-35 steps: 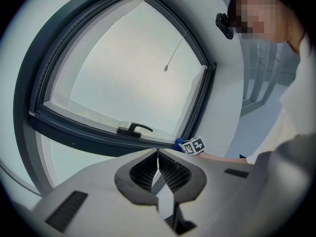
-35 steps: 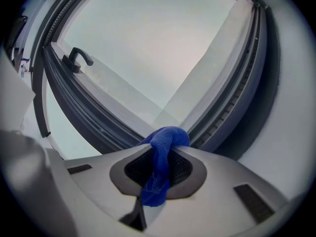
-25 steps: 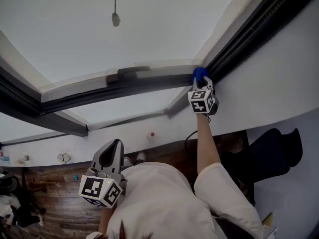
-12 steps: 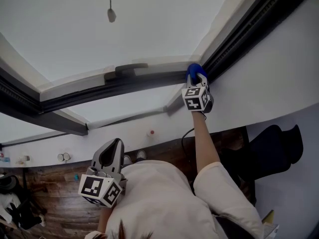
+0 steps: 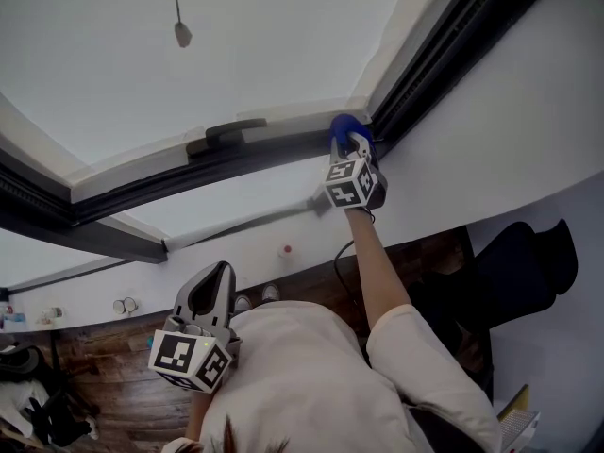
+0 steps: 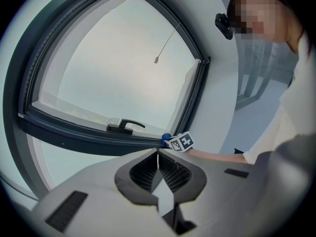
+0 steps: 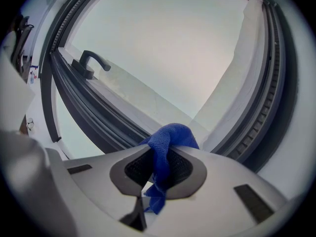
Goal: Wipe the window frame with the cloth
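I have the right gripper (image 7: 163, 168) pinching a blue cloth (image 7: 170, 136), its wad pressed against the dark window frame (image 5: 236, 163) at the right-hand corner, where the lower rail meets the side upright. The left gripper (image 6: 158, 163) is pressed together on nothing and hangs low by the person's torso, well apart from the frame. Main risk, in my judgement: the cloth is caught by one narrow fold only, with a loose tail hanging below the jaws, so drag along the rail could pull it free and drop it. Second: the wad is small and sits just off the jaw tips; if it rolls aside, the hard tips could scrape the rail's finish. Third: the handle (image 5: 229, 130) stands proud on the lower rail further left, and a stroke run that way could snag the cloth on it or knock the lever. Fourth: the arm looks near full reach, so pressure may be uneven and the channels missed. Materials: the cloth is a soft, open-weave fabric bunched into a rounded lump. The jaw pads are black and finely gridded, set in smooth grey shells. The frame is dark and matt with stepped channels, and the side upright carries a ribbed seal (image 7: 269, 102) that looks apt to hold dust. The glass (image 5: 283, 45) is pale and smooth; a thin pull cord (image 5: 182, 32) with a small weight hangs before it.
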Tool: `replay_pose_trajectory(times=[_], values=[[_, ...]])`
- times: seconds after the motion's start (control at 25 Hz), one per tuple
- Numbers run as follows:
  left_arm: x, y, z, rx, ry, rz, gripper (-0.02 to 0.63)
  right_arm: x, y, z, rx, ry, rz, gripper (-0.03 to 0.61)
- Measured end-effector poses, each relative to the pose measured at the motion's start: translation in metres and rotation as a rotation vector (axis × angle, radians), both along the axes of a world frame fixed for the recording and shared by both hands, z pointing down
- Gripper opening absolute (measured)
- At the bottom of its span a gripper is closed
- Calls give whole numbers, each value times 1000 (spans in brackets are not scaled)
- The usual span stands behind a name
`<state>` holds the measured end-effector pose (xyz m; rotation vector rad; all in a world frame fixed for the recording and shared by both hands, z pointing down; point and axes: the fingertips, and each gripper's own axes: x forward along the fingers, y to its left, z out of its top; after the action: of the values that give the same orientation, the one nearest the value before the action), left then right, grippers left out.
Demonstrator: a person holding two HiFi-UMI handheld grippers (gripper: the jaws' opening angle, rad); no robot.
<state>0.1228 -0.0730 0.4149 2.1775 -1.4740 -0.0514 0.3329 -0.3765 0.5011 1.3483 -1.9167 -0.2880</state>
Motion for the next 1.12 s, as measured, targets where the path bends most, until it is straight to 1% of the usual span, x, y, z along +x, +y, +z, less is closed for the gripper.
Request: replay_pose_trajectory(times=[0.52, 0.68, 0.96, 1.12], values=[[12, -10, -3, 21, 6, 24, 11, -43, 17, 2, -36, 15, -102, 41], [4, -13, 1, 14, -2, -4, 11, -53, 20, 3, -37, -3, -106, 41], [-20, -16, 1, 16, -24, -80, 11, -69, 25, 3, -48, 7, -133, 41], [-20, -16, 1, 18, -19, -83, 11, -79, 29, 4, -50, 16, -157, 41]])
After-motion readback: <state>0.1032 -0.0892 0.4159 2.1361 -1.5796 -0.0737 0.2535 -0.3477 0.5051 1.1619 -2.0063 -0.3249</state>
